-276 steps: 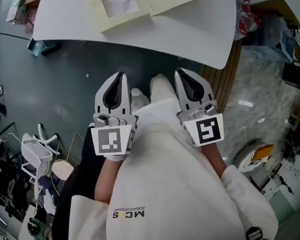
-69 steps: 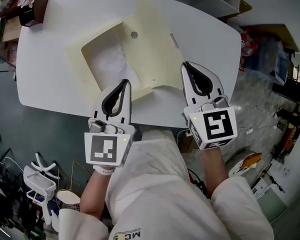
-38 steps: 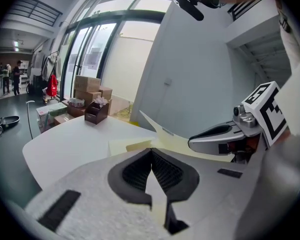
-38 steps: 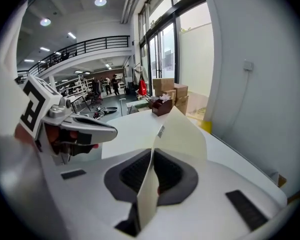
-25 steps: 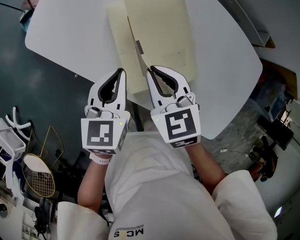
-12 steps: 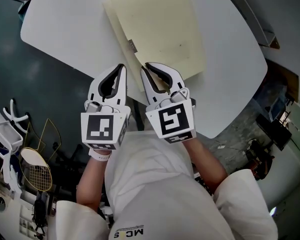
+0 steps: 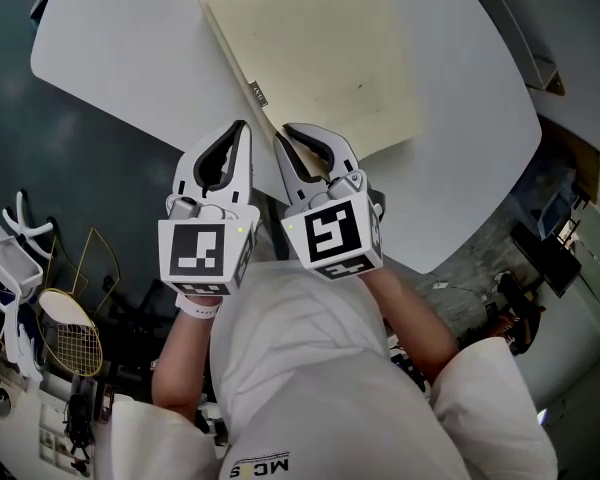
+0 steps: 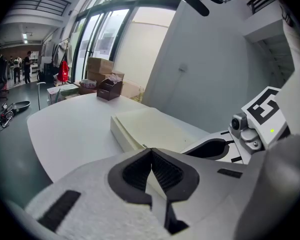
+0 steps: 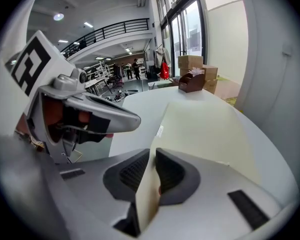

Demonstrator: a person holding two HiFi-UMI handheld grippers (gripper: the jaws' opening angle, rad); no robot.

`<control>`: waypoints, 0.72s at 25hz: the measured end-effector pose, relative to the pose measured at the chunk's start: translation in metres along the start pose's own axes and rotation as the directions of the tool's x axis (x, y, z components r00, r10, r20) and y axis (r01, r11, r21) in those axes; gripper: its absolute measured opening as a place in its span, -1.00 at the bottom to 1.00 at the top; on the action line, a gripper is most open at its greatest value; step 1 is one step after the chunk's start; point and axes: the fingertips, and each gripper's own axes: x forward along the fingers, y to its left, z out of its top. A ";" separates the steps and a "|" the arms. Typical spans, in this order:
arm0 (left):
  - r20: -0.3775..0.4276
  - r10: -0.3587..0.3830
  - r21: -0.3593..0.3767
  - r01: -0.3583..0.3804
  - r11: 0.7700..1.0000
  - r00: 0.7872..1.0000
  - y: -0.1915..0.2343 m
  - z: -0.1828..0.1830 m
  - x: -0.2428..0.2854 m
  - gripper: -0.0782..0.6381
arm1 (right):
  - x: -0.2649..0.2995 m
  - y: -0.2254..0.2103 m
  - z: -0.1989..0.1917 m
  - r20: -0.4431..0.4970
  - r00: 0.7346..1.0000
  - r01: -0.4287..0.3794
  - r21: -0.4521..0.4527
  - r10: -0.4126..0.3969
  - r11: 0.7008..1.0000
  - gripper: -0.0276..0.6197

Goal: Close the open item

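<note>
A flat cream box [image 7: 320,58] lies on the white table [image 7: 130,48] with its lid down over it. My right gripper [image 7: 295,133] is at the box's near corner. In the right gripper view the lid's [image 9: 205,129] thin edge flap stands between the jaws of my right gripper [image 9: 152,151]. Those jaws have just been opening, and a slim gap shows beside the flap. My left gripper [image 7: 242,128] hovers just left of it at the table's near edge, shut with nothing in it. Its ribbed pads [image 8: 162,171] meet at the tip.
Brown cardboard boxes [image 8: 102,66] and a dark brown organizer [image 8: 110,89] stand at the table's far end. Left of the table, on the dark floor, are a racket [image 7: 70,343] and a white rack [image 7: 10,268]. The table's rounded edge runs right under both grippers.
The lid, raised 2.8 s ago, now lies down on the box. Over the last second both grippers sank toward the table's near edge, the right one shifting slightly left.
</note>
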 end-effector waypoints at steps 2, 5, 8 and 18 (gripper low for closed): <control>0.000 0.000 -0.004 0.000 1.000 1.000 0.001 -0.003 0.001 -0.71 | 0.004 0.000 -0.004 -0.009 1.000 -0.006 -0.003 0.006 1.000 -0.77; 0.000 0.002 -0.012 -0.002 1.000 1.000 0.005 -0.009 0.002 -0.71 | 0.010 0.001 -0.008 -0.017 1.000 -0.012 -0.008 0.012 1.000 -0.76; -0.003 0.005 -0.022 -0.005 1.000 1.000 0.008 -0.014 0.003 -0.71 | 0.015 0.002 -0.012 -0.030 0.999 -0.013 -0.012 0.013 1.000 -0.75; -0.024 0.010 -0.047 -0.011 0.999 1.000 0.015 -0.029 0.006 -0.71 | 0.024 0.004 -0.018 -0.094 0.995 -0.018 -0.029 0.015 0.999 -0.72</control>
